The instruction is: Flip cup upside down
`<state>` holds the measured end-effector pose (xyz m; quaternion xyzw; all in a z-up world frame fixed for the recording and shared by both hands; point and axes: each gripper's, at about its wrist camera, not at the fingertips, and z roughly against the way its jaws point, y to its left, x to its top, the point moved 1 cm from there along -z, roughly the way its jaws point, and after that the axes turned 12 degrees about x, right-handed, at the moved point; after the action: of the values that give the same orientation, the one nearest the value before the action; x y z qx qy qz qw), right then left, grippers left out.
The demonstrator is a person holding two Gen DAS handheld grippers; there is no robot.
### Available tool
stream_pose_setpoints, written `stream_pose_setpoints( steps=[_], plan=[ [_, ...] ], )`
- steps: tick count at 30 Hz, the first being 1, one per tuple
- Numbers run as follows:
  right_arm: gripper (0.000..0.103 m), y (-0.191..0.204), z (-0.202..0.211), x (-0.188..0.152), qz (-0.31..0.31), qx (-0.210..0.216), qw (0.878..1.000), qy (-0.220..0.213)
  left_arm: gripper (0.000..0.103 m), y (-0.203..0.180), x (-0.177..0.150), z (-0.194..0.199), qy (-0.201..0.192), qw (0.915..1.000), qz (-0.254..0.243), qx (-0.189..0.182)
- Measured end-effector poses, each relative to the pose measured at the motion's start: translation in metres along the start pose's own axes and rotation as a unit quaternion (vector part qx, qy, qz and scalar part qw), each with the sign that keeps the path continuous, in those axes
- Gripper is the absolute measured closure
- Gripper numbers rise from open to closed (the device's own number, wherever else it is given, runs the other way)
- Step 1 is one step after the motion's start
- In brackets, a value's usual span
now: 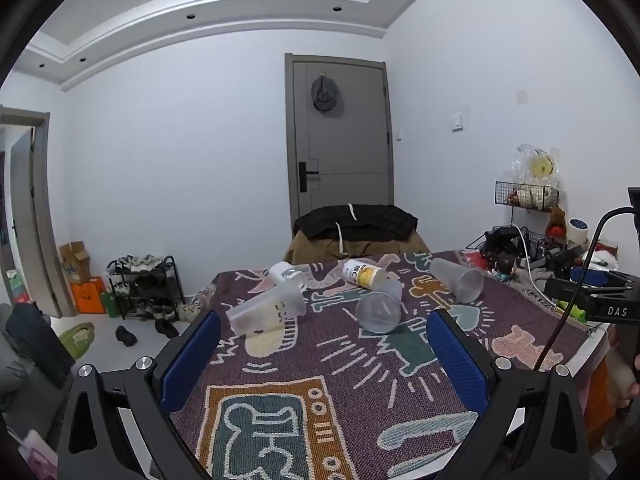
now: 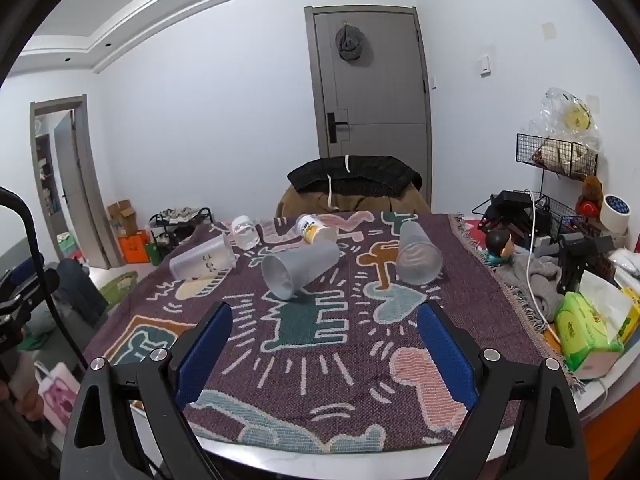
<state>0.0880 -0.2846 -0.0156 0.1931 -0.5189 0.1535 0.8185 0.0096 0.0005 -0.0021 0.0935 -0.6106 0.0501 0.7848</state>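
Observation:
Several translucent plastic cups lie on their sides on a patterned purple cloth point(image 1: 360, 364) point(image 2: 328, 344). A grey cup point(image 1: 380, 307) point(image 2: 298, 270) lies in the middle, mouth toward me. Another grey cup point(image 1: 458, 280) point(image 2: 418, 254) lies to the right. A clear cup with print point(image 1: 267, 309) point(image 2: 203, 262) lies to the left. A yellow-labelled cup point(image 1: 365, 274) point(image 2: 314, 229) and a small clear cup point(image 1: 285, 274) point(image 2: 245, 232) lie behind. My left gripper point(image 1: 324, 332) and right gripper point(image 2: 325, 320) are both open and empty, short of the cups.
Clutter lines the table's right side: wire racks point(image 2: 556, 152), a tissue pack point(image 2: 586, 326), a white cable point(image 2: 532, 248), a tape roll point(image 2: 616, 210). A chair with a dark jacket point(image 1: 356, 222) stands behind the table. A shoe rack point(image 1: 144, 288) stands on the floor at left.

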Motion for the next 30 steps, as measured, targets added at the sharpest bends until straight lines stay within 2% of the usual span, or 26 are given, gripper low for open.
stream_pose_setpoints(
  steps=[15, 17, 30],
  plan=[
    [0.009, 0.000, 0.001, 0.001, 0.001, -0.003, 1.000, 0.000, 0.000, 0.011, 0.003, -0.009, -0.001, 1.0000, 0.006, -0.001],
    [0.009, 0.000, 0.001, 0.001, 0.002, -0.003, 1.000, 0.000, 0.000, 0.002, 0.006, -0.001, -0.002, 1.0000, 0.002, 0.001],
    [0.009, 0.002, -0.002, 0.001, 0.006, -0.003, 1.000, 0.006, 0.000, 0.005, 0.005, -0.002, 0.003, 1.0000, 0.008, -0.004]
  ],
)
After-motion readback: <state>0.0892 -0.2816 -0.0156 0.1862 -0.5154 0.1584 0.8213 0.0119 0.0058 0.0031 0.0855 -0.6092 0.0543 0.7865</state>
